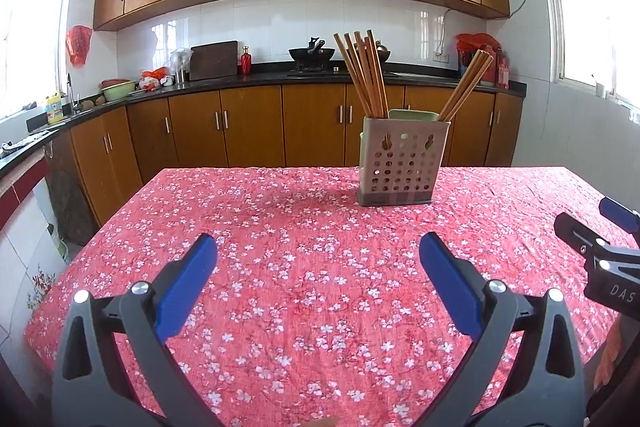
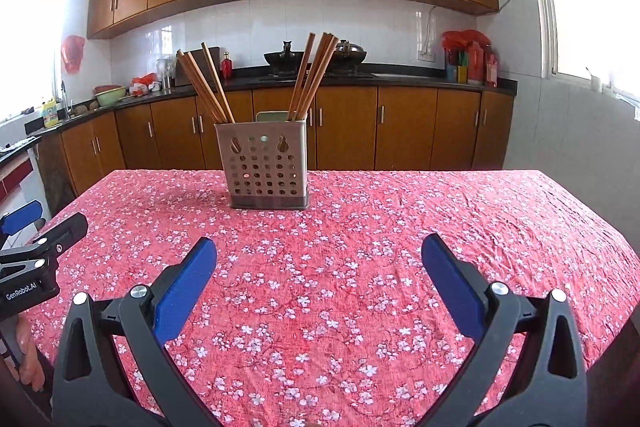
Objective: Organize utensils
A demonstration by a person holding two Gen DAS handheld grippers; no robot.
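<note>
The perforated utensil holder (image 1: 402, 159) stands upright right of centre in the left view, on the far part of the counter (image 1: 280, 267) with its red floral cloth. Two bundles of chopsticks (image 1: 362, 75) lean out of its separate compartments. Low in each frame, the left tool (image 1: 318, 259) and right tool (image 2: 319, 261) are both spread wide, gripping nothing.
</note>
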